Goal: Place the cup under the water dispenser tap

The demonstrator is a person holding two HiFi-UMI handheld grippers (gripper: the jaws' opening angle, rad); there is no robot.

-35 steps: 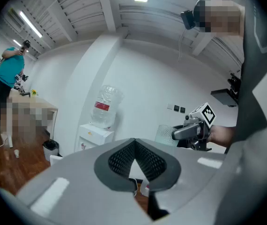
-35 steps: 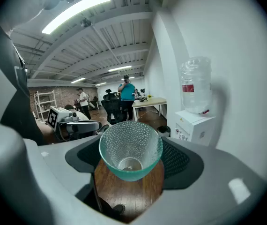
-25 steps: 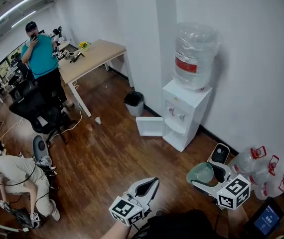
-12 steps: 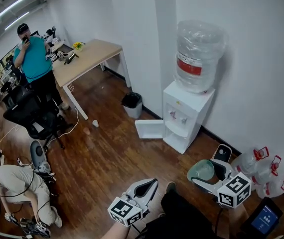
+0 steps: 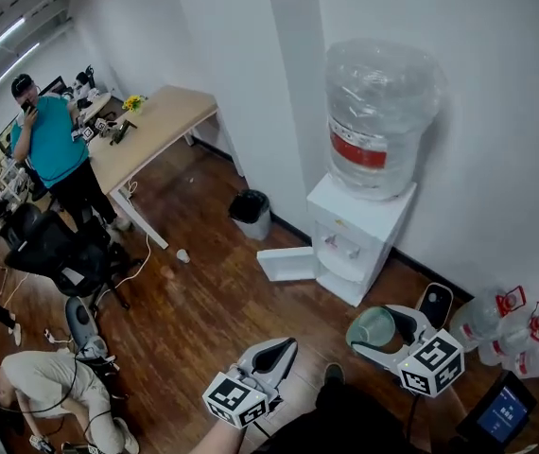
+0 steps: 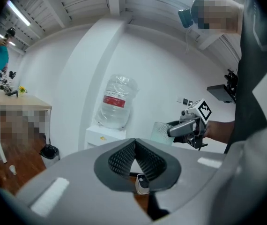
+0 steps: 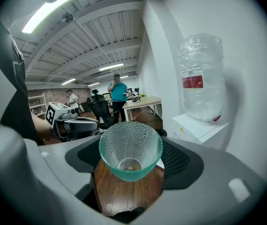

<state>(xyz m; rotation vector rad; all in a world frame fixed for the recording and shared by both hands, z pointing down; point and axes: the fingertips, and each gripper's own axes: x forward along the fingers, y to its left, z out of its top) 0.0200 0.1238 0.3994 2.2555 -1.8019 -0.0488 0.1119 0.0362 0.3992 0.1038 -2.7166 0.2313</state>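
Note:
A translucent green dimpled cup (image 5: 379,326) sits between the jaws of my right gripper (image 5: 366,335), which is shut on it; in the right gripper view the cup (image 7: 130,149) is upright with its mouth facing the camera. The white water dispenser (image 5: 361,237) with a clear bottle (image 5: 378,112) on top stands against the wall just beyond the cup, and its taps (image 5: 341,246) face me. My left gripper (image 5: 288,347) hovers to the left over the wood floor. Its jaws meet at the tip (image 6: 134,141) with nothing between them.
The dispenser's lower door (image 5: 288,264) hangs open to the left. A black bin (image 5: 252,212) stands by the wall, and empty bottles (image 5: 520,327) lie at the right. A desk (image 5: 148,129), a standing person (image 5: 52,149), an office chair (image 5: 61,253) and a crouching person (image 5: 47,378) fill the left.
Both grippers have moved closer to the dispenser, which now looms larger. The cup stays in the right gripper, and the left gripper stays shut.

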